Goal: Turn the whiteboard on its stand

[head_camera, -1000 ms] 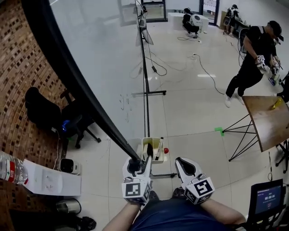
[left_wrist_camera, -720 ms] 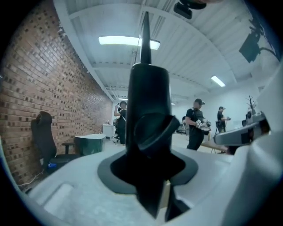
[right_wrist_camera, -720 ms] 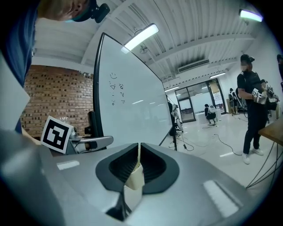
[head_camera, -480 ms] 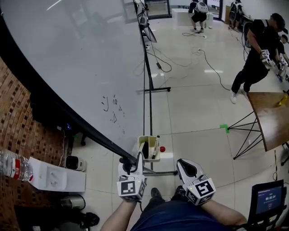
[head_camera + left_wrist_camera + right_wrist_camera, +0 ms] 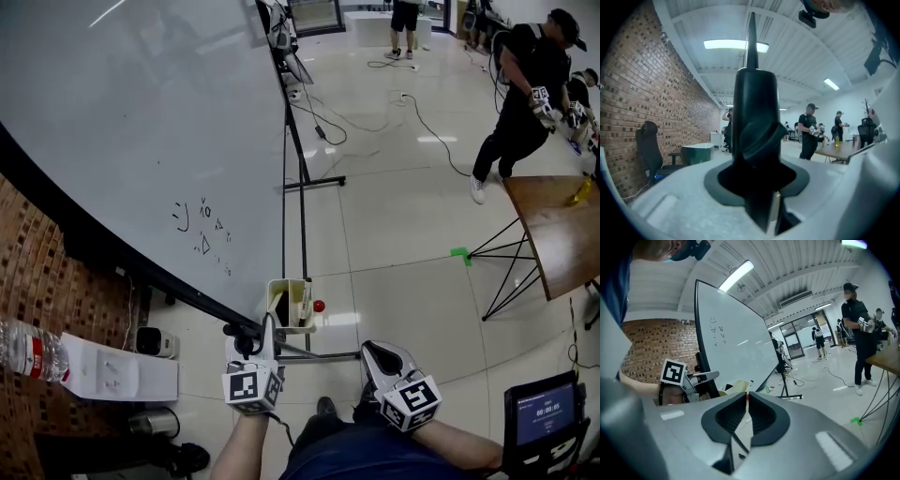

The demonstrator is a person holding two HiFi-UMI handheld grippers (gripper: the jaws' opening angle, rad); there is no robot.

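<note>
While the whiteboard (image 5: 141,131) sits tilted on its stand (image 5: 302,220), it fills the upper left of the head view, with small marks drawn near its lower edge. At far left, a water bottle (image 5: 28,349) rests on a white box (image 5: 108,370) beside the brick wall (image 5: 42,272). The left gripper (image 5: 255,334) meets the board's lower corner. Its fingers have just been closing and now pinch the black frame corner (image 5: 754,122), which stands upright between them in the left gripper view. Just beyond this corner, a pale pen tray (image 5: 302,298) hangs on the stand, a small red ball (image 5: 319,306) touching its right side. The right gripper (image 5: 377,354) is near the left one but apart from the board; its fingers are pressed together with nothing between them. Farther right, well apart, a standing person (image 5: 525,103) faces a brown desk (image 5: 553,234).
</note>
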